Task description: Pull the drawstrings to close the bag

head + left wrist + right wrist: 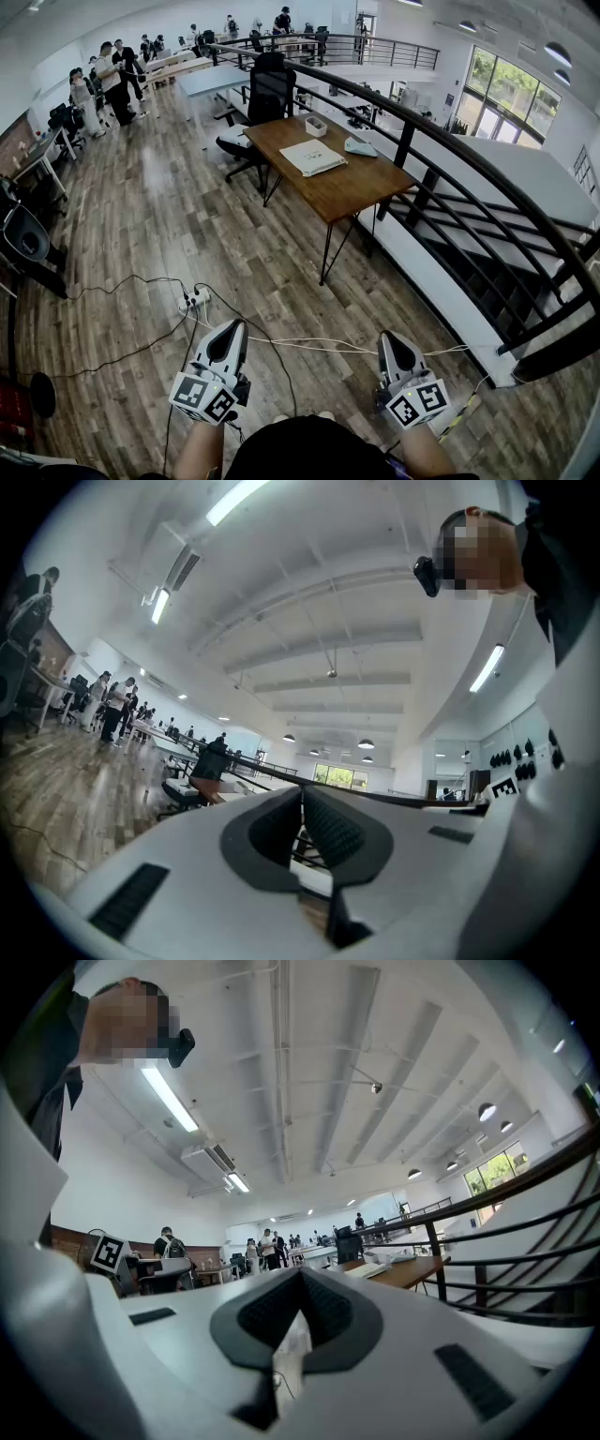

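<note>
— Fingers of the left gripper are pressed shut with nothing between them, and the right gripper matches, its ribbed faces meeting with only the room beyond. Why hold them like that?

— Likely as a neutral carry. Both point level and forward, side by side low in front of the person, well apart from anything they could grasp. Closed fingers have nothing to snag on.

— So where is the bag?

— On the wooden counter across the floor, beside the curved railing. My best guess is the pale flat shape near the counter's middle. Its drawstrings are too small to make out from here. A small box sits behind it and a light crumpled thing lies to its right, each apart from it.

— Why lie flat in the middle?

— Probably so both grippers can come at it from the near edge, one drawstring for each. A black chair stands at the far end, leaving the near side free.

— Anything in the way?

— Cables and a power strip trail over the floor just ahead of the grippers, so the approach calls for stepping over them. The task itself has not started. Nothing is held, and both sets of fingers must open before taking a drawstring.
</note>
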The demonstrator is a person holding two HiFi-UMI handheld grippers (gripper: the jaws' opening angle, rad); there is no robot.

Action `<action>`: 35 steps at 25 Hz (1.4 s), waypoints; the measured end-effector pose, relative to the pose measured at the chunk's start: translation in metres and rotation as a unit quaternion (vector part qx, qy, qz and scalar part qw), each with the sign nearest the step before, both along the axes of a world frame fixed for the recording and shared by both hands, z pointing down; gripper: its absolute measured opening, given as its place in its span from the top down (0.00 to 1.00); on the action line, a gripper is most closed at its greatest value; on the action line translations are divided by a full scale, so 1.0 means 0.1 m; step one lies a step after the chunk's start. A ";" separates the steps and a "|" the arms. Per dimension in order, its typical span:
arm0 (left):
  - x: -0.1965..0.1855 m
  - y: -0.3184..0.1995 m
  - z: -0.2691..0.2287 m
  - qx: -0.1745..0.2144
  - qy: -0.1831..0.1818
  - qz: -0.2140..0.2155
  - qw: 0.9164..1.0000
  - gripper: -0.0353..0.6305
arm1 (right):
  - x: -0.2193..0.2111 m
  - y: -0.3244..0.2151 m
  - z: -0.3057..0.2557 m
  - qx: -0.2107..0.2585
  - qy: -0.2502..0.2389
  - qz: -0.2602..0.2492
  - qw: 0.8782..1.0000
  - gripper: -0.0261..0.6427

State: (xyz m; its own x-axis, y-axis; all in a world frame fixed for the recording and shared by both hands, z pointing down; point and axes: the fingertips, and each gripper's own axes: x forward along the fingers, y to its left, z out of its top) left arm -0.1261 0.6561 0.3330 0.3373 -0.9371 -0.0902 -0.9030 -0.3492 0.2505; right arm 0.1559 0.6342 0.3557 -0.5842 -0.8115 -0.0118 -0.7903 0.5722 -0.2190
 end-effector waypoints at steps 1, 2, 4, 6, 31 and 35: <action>0.00 0.00 0.02 -0.003 -0.001 0.000 1.000 0.92 | 0.01 0.00 0.01 -0.001 -0.001 0.001 1.000 0.97; 0.00 0.01 0.04 -0.006 -0.001 0.000 1.000 0.92 | 0.02 0.00 0.02 -0.002 -0.002 0.001 1.000 0.97; -0.01 0.01 0.06 -0.009 0.000 -0.001 1.000 0.92 | 0.02 -0.01 0.01 -0.002 -0.003 0.002 1.000 0.97; -0.03 0.01 0.06 -0.009 0.008 -0.004 1.000 0.92 | 0.02 -0.02 0.00 0.001 -0.004 0.000 1.000 0.97; -0.13 0.09 -0.01 -0.005 0.003 0.015 1.000 0.92 | -0.24 -0.03 -0.15 0.021 -0.041 0.001 0.999 0.96; -0.24 0.09 -0.01 -0.007 0.002 0.012 1.000 0.92 | -0.35 0.00 -0.17 0.023 -0.036 0.007 0.999 0.96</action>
